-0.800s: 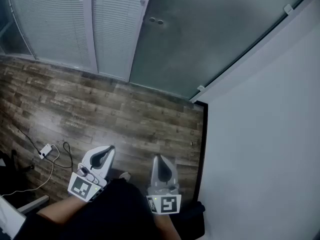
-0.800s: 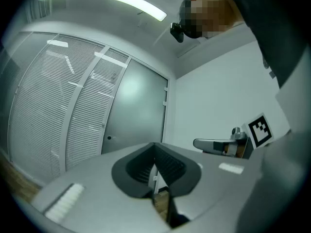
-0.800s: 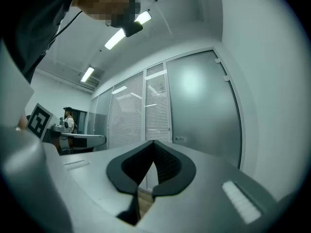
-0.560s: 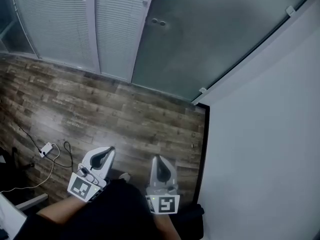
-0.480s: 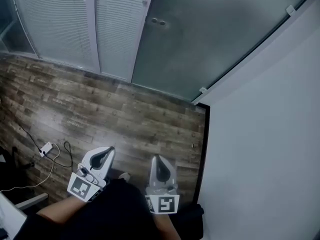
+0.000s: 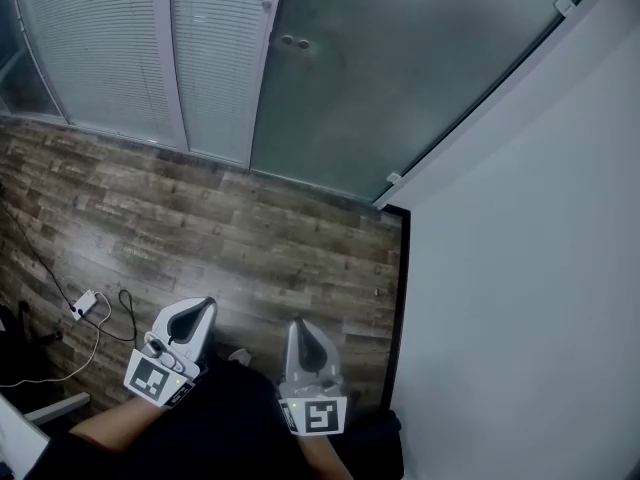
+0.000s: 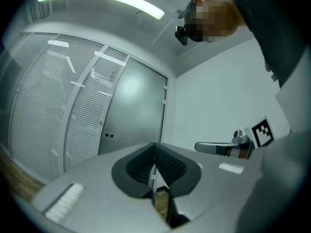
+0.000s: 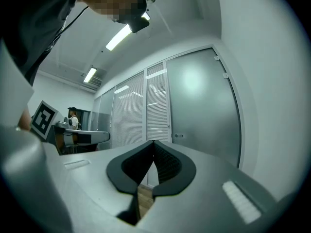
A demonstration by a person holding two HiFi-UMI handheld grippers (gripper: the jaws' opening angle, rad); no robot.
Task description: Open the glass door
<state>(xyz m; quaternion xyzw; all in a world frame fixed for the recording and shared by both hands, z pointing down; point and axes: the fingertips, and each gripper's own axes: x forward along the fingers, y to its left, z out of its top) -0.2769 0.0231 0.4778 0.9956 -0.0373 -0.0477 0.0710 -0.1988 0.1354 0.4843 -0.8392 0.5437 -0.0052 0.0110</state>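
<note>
Hovering clenched and empty at the bottom of the frame: left tool (image 6: pixel 193 315) and right tool (image 6: pixel 303 336). Facing the upright glass door (image 6: pixel 400 78), well apart at upper centre, with its knobs (image 6: pixel 294 42) straight above the right tool, probably the nearer one.

There were two grippers (image 6: pixel 192 314) (image 6: pixel 299 332), one glass door (image 6: pixel 400 68), two slatted panels (image 6: pixel 95 48) (image 6: pixel 215 58) and one white adapter (image 6: pixel 85 303).
</note>
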